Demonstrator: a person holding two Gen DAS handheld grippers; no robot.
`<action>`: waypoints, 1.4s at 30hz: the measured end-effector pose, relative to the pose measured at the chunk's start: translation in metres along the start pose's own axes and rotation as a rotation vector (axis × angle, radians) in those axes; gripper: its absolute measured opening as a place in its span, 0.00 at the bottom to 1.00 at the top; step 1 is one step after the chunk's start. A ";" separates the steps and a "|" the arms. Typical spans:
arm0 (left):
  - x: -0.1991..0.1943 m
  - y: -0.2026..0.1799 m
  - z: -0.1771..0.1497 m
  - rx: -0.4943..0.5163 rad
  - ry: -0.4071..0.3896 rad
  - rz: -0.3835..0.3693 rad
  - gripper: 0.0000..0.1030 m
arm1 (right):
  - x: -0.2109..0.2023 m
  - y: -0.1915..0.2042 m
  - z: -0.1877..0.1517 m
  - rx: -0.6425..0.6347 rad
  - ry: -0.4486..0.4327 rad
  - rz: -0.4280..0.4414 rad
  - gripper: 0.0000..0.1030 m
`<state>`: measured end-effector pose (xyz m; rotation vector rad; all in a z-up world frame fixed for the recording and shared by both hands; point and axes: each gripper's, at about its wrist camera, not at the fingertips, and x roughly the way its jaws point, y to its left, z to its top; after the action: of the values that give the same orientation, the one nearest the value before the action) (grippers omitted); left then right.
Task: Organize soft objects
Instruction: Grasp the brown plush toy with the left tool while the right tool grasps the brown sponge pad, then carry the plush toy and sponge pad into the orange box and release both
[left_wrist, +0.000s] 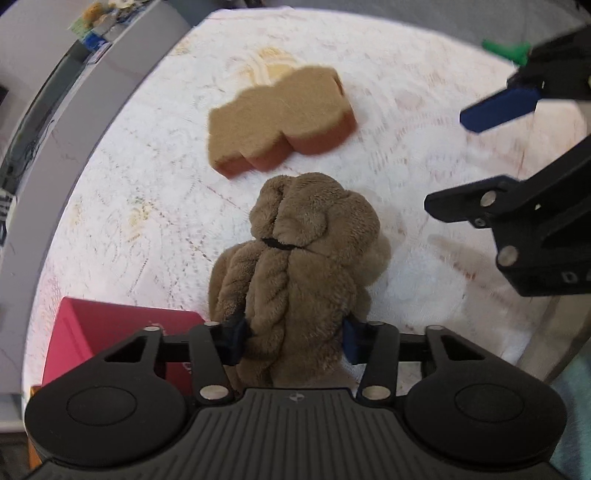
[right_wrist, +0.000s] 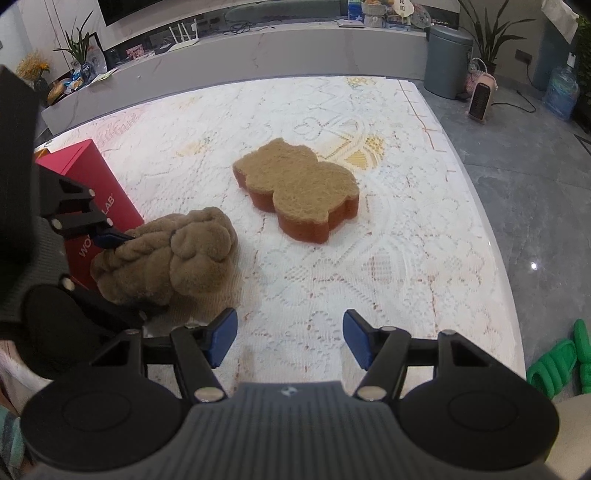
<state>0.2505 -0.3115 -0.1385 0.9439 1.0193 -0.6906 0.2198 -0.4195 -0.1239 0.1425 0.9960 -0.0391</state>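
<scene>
My left gripper (left_wrist: 293, 341) is shut on a brown rolled plush towel (left_wrist: 303, 258), held just above the white lace tablecloth (left_wrist: 140, 192). In the right wrist view the towel (right_wrist: 170, 254) sits at the left with the left gripper (right_wrist: 110, 236) clamped on it. A bear-shaped brown and orange sponge (left_wrist: 277, 122) lies flat on the cloth beyond the towel; it also shows in the right wrist view (right_wrist: 299, 188). My right gripper (right_wrist: 290, 341) is open and empty above the cloth near the front edge; it shows at the right of the left wrist view (left_wrist: 454, 162).
A red box (right_wrist: 92, 195) stands at the table's left, beside the towel; it shows under the left gripper (left_wrist: 110, 332). A grey counter (right_wrist: 258, 55) runs behind the table. Green slippers (right_wrist: 557, 362), a grey bin (right_wrist: 447, 62) and a heater (right_wrist: 480, 96) sit on the floor to the right.
</scene>
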 end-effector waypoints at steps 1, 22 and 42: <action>-0.005 0.004 0.000 -0.025 -0.022 -0.010 0.50 | 0.000 -0.001 0.002 -0.006 -0.007 0.002 0.61; -0.019 0.044 0.009 -0.537 -0.170 -0.125 0.49 | 0.063 -0.016 0.069 -0.325 -0.081 0.009 0.90; -0.026 0.046 -0.004 -0.616 -0.208 -0.169 0.49 | 0.070 -0.010 0.067 -0.276 -0.070 0.020 0.71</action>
<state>0.2769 -0.2860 -0.1007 0.2473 1.0446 -0.5481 0.3127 -0.4367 -0.1480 -0.1016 0.9208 0.1105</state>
